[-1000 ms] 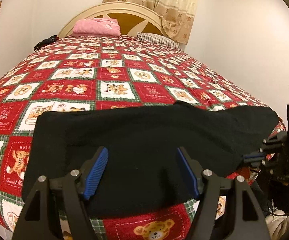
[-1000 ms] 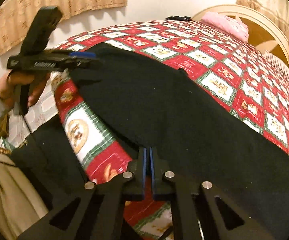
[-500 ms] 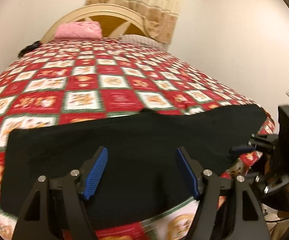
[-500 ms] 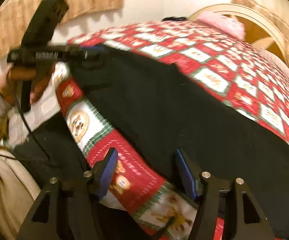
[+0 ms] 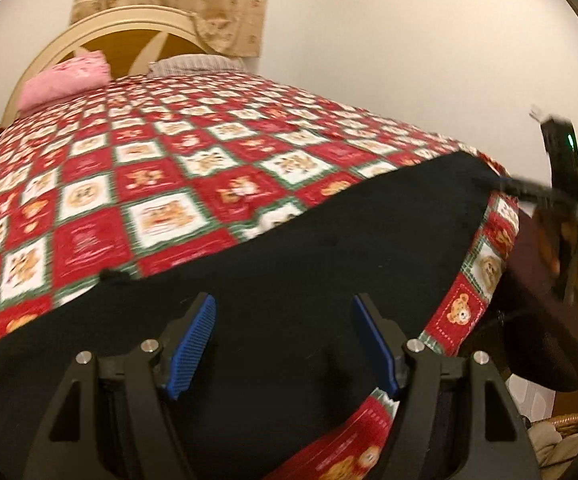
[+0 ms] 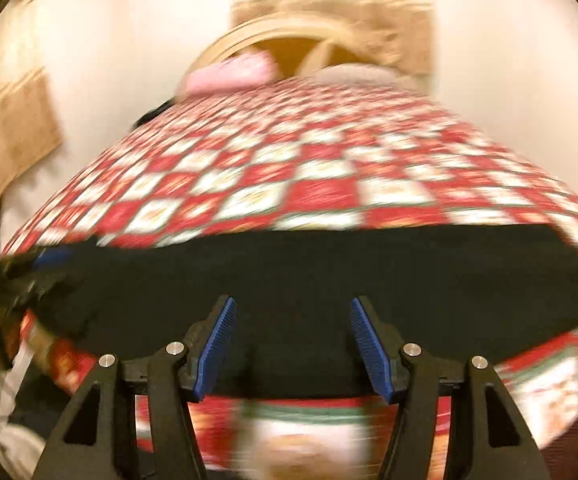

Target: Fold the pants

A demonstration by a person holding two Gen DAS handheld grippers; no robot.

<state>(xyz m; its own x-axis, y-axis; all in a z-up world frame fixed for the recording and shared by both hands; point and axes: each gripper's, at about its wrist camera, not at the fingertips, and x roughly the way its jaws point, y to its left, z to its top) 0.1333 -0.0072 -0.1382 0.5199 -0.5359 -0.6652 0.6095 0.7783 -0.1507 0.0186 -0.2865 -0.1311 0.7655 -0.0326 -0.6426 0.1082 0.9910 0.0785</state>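
Your right tongs (image 6: 291, 344) have just let go of the black pants (image 5: 309, 264) and stand wide; the left tongs (image 5: 285, 340) are wide too. The pants lie flat along the bedspread's (image 5: 161, 168) near edge, ready for another fold.

My left gripper (image 5: 285, 340) is matte black, with angular cut-out arms, round silver screws at the joints and ribbed blue pads (image 5: 193, 344) inside each finger. My right gripper (image 6: 291, 344) has the same black frame, silver screws and blue ridged pads. Its black handle carries a small green light and a thin black cable, and my cuff is pale.
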